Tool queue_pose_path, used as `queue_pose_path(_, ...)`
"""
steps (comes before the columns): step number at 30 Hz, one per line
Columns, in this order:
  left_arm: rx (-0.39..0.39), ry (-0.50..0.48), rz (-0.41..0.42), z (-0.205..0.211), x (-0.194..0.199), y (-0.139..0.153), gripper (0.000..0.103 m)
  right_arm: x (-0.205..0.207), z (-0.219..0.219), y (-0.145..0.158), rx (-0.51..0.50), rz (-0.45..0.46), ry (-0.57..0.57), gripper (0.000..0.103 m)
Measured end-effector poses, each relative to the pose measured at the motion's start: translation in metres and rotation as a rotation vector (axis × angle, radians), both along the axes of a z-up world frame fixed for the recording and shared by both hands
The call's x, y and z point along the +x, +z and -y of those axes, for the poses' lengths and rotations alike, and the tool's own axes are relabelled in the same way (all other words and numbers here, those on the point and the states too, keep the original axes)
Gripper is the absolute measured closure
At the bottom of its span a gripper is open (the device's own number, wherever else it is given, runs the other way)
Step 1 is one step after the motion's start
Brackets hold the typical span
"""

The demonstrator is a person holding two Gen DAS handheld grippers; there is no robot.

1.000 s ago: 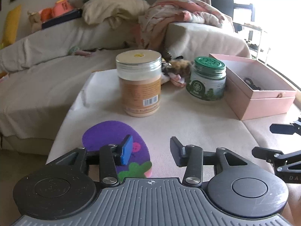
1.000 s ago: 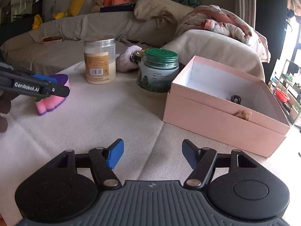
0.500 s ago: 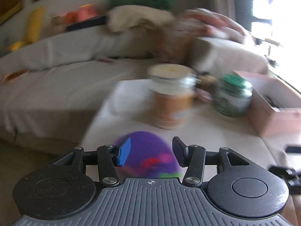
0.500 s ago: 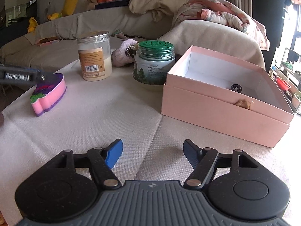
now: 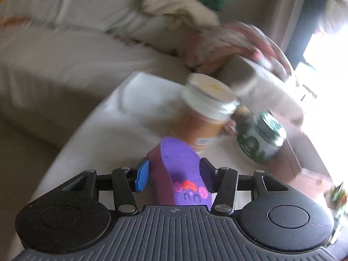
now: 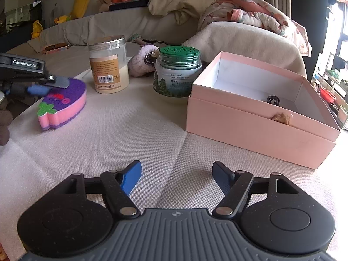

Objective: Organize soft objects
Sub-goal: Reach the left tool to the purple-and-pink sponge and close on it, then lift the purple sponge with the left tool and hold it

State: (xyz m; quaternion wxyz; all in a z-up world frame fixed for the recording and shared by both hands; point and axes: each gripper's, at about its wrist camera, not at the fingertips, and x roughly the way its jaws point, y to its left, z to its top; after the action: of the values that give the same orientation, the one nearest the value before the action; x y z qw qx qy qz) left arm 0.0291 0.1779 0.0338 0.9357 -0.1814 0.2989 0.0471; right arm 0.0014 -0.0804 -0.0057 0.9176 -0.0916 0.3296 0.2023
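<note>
On the bench, left hand-held gripper (image 5: 174, 175) pinches the sponge (image 5: 181, 171); right hand-held gripper (image 6: 176, 175) spread, idle; box (image 6: 256, 128) awaits most items.

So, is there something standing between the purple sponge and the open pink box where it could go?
Partly. The sponge sits in the left gripper. The green-lidded jar stands close beside the pink box, near a straight path; the white-lidded jar stands further back. The cloth in front looks bare.

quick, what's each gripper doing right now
Left gripper: closed on the purple sponge, one finger on each side of it.
Right gripper: open, holding nothing, above the table cloth.
</note>
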Motion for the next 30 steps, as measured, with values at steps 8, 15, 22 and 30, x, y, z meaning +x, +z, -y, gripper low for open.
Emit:
queue_pose_path(8, 0.319, -0.211, 0.101, 0.066, -0.006, 0.010, 0.046, 0.001, 0.000, 0.000, 0.001, -0.003, -0.001, 0.029)
queue_pose_path(15, 0.375, -0.318, 0.135, 0.088, -0.013, 0.009, 0.046, 0.000, 0.001, 0.000, 0.001, -0.004, 0.000, 0.029)
queue_pose_path(22, 0.413, -0.218, 0.124, 0.074, -0.010, 0.010, 0.047, 0.001, 0.001, 0.000, 0.006, -0.004, -0.007, 0.029)
queue_pose_path(30, 0.333, -0.105, 0.118, 0.047, -0.011, 0.012, 0.047, 0.001, 0.001, 0.000, 0.006, -0.005, -0.007, 0.029)
